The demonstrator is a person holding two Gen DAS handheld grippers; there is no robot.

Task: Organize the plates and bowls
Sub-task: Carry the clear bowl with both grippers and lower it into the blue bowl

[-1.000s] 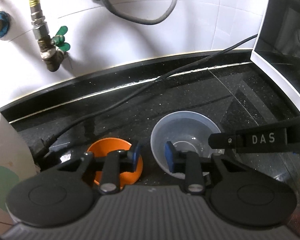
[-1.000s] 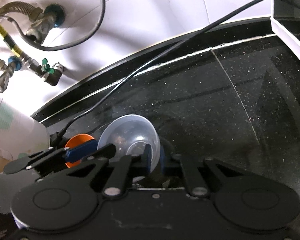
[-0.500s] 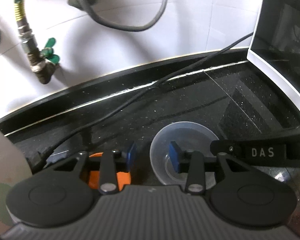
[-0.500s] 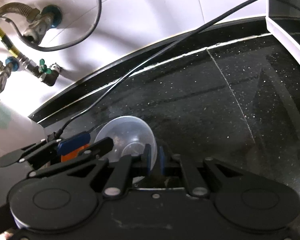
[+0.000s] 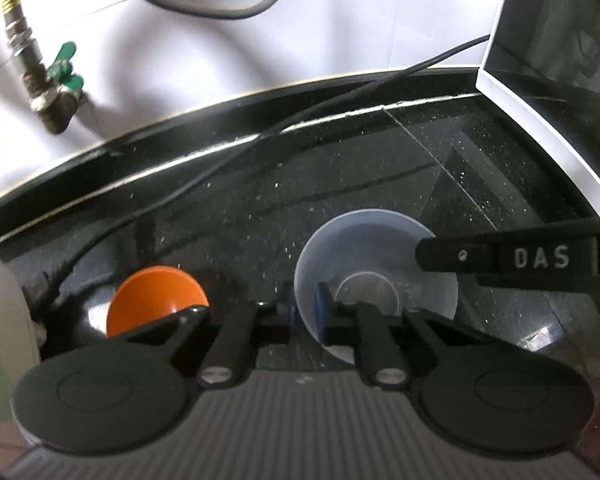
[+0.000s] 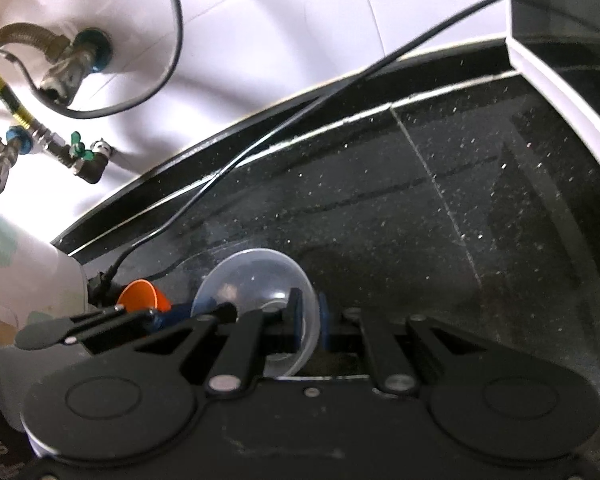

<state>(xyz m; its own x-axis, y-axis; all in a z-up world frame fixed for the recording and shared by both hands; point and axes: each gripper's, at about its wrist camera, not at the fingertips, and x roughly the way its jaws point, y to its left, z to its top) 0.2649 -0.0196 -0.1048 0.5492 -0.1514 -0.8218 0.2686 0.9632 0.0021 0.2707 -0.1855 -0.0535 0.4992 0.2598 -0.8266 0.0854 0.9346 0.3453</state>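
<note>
A clear plastic bowl (image 5: 374,252) sits on the black speckled counter (image 5: 340,184). My left gripper (image 5: 303,314) is shut on its near left rim. My right gripper (image 6: 309,320) is shut on the same bowl (image 6: 256,280) at its right rim; its finger marked DAS (image 5: 516,258) reaches over the bowl from the right in the left wrist view. A small orange bowl (image 5: 156,294) stands on the counter to the left of the clear bowl, also seen in the right wrist view (image 6: 142,294). The left gripper's fingers (image 6: 100,322) show at lower left there.
A black cable (image 5: 260,140) runs across the counter to a plug at the left. A white container (image 6: 24,272) stands at the left edge. A white-framed dark appliance (image 5: 548,80) stands at the right. Pipes and a green valve (image 5: 60,76) hang on the white tiled wall.
My left gripper has shifted right from over the orange bowl and closed onto the clear bowl's left rim. The orange bowl is now uncovered. The right gripper stays shut on the clear bowl.
</note>
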